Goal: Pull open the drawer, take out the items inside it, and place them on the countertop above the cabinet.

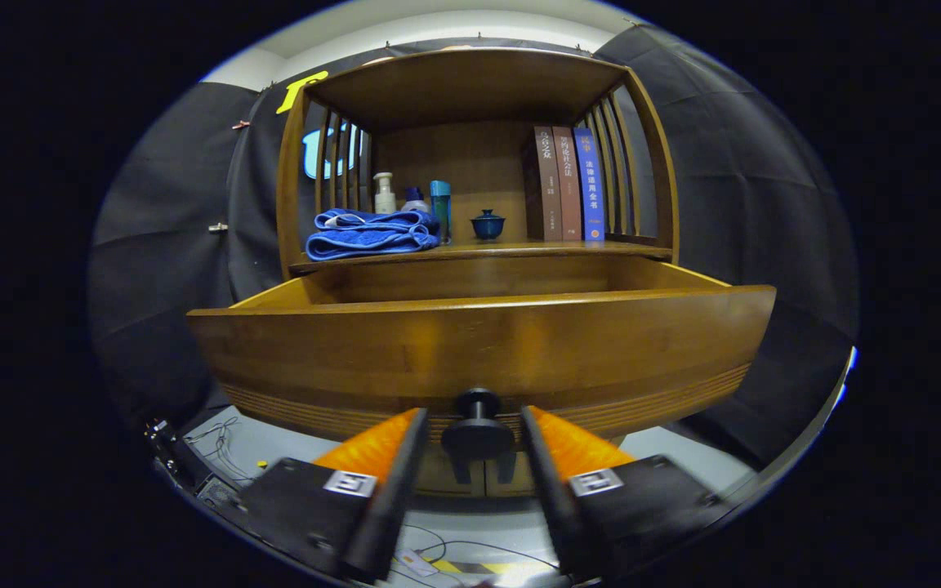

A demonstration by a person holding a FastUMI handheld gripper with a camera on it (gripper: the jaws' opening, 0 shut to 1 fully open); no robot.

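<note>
At the bottom centre of the frame, the gripper (477,425) straddles the knob (477,429) of the drawer (479,347); its fingers stand either side of the knob with a gap on each, so it grips nothing that I can see. The drawer is already drawn out toward the camera, its long front running left to right across mid-frame. Its inside lies beyond and above the fingers, hidden behind the front board, so the contents cannot be told. The countertop (511,249) sits further back and higher, carrying a towel (372,233), bottles (413,204), a cup (488,224) and books (564,184). The next move probably calls for rising over the front edge.
</note>
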